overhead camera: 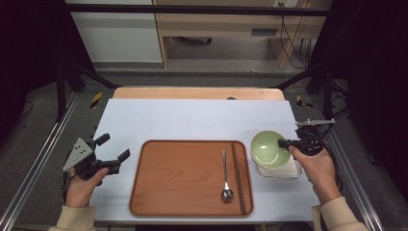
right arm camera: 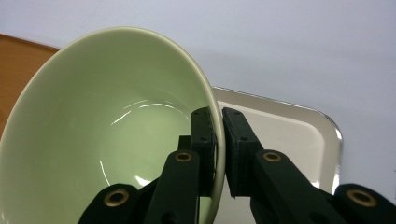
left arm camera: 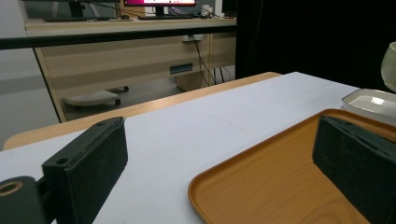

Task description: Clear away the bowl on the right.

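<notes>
A pale green bowl hangs tilted just above a small white rectangular dish at the table's right. My right gripper is shut on the bowl's rim, one jaw inside and one outside. A brown wooden tray lies in the middle, holding a metal spoon and dark chopsticks. My left gripper rests at the tray's left edge, open, with nothing between its jaws.
The white tabletop has free room behind the tray. A wooden strip runs along the far edge. Black frame rails flank the table on both sides. A desk stands beyond.
</notes>
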Demonstrator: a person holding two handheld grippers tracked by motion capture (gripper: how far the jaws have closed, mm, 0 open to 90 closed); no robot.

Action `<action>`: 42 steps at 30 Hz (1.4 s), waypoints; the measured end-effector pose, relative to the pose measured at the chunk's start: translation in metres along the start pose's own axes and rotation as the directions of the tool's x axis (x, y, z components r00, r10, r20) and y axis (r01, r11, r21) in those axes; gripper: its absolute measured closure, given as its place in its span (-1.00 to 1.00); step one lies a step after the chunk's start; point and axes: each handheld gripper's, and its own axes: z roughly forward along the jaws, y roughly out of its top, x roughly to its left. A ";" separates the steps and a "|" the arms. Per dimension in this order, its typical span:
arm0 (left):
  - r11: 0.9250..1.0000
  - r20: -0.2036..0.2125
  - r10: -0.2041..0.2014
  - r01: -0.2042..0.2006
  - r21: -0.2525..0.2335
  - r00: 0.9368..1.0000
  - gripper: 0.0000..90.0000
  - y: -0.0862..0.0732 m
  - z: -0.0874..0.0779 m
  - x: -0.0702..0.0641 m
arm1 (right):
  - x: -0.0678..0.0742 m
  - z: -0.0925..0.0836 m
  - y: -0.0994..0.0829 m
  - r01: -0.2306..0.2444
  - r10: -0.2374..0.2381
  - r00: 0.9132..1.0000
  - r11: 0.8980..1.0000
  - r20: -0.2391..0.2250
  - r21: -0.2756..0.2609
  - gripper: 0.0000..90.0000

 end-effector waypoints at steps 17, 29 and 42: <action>1.000 -0.003 0.000 0.000 -0.007 1.000 -0.93 0.001 -0.002 0.001 | 0.058 0.028 0.023 0.073 -0.074 0.991 0.997 -0.109 -0.015 0.86; 1.000 -0.001 0.000 0.000 -0.009 1.000 -0.93 0.002 -0.002 0.001 | 0.093 0.049 0.032 0.130 -0.129 0.975 0.992 -0.181 -0.008 0.86; 1.000 0.009 0.007 -0.007 -0.016 1.000 -0.93 0.003 -0.002 -0.001 | 0.115 0.067 0.028 0.162 -0.151 0.965 0.986 -0.212 0.037 0.86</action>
